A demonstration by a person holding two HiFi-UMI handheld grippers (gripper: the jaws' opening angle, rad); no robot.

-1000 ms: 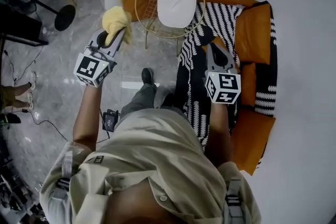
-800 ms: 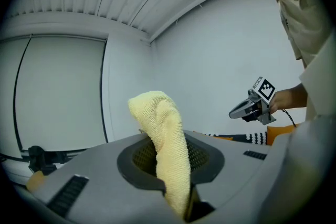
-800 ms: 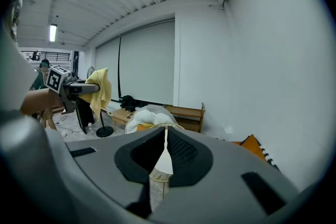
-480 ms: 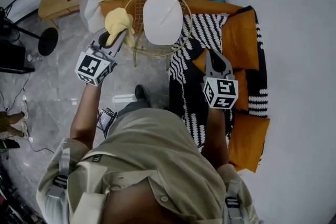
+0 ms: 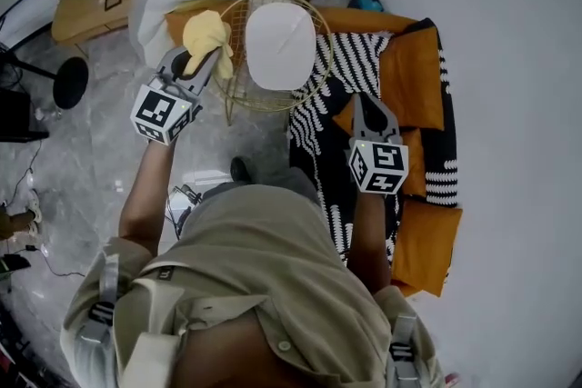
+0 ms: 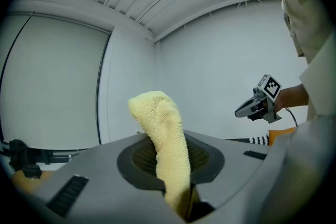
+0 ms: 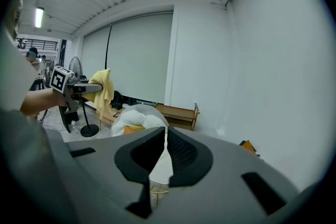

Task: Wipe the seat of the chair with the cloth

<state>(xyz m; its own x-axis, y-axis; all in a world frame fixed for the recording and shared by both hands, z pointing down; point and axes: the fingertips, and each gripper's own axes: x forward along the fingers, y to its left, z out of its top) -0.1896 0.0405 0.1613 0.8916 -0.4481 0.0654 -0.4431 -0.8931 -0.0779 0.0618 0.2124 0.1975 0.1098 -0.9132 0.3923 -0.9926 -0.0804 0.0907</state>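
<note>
While the left gripper (image 5: 202, 64) pinches the yellow cloth (image 5: 207, 34) at upper left, just beside the chair's white seat (image 5: 280, 34), wiping seems not yet begun; next, the cloth must come down flat onto it; the right gripper (image 5: 368, 104), centre right, has its jaws pressed together on nothing; no writing is readable, only square markers (image 5: 162, 114).

The right tongs (image 7: 166, 139) have their jaws closed to a thin slit, and nothing is gripped. Through this slit the white chair seat (image 7: 160, 164) shows behind. Up and left of these tongs, the left tongs (image 7: 97, 87) hold a yellow cloth (image 7: 104, 94).
</note>
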